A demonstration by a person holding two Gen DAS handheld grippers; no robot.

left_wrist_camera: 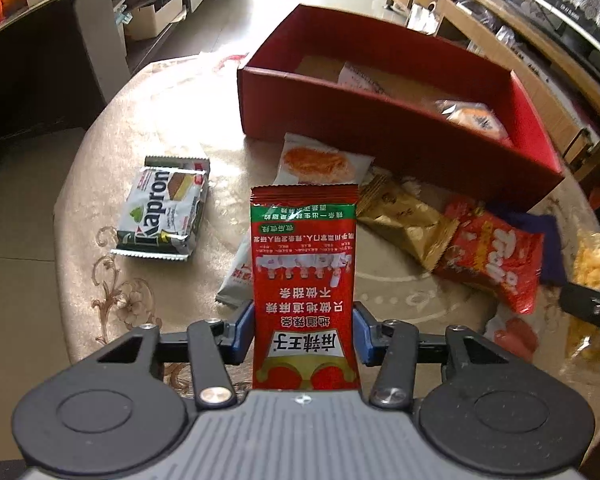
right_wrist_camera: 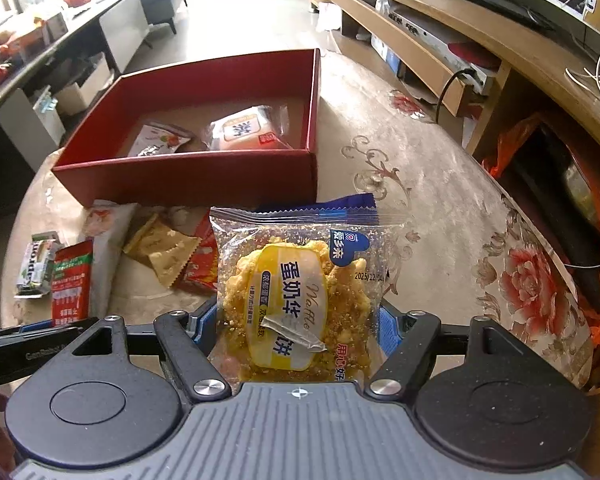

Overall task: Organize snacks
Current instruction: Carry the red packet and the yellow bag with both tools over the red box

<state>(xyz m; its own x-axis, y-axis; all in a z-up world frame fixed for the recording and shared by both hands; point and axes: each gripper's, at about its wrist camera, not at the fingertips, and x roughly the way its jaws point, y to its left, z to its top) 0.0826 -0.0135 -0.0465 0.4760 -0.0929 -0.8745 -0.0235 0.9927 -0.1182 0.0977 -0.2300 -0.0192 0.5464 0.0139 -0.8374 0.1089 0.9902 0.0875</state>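
Red sachet [left_wrist_camera: 305, 280] looked like glossy foil-plastic. Waffle pack [right_wrist_camera: 300, 280] was clear crinkly plastic, and the red box [right_wrist_camera: 204, 176] looked like matt cardboard.

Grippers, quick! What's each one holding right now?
Left gripper: closed on the red spicy snack packet.
Right gripper: closed on the yellow waffle packet.

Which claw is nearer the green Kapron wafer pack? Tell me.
Left. The left claw, holding a red spicy packet, sits just right of the Kapron pack; the right claw is farther right.
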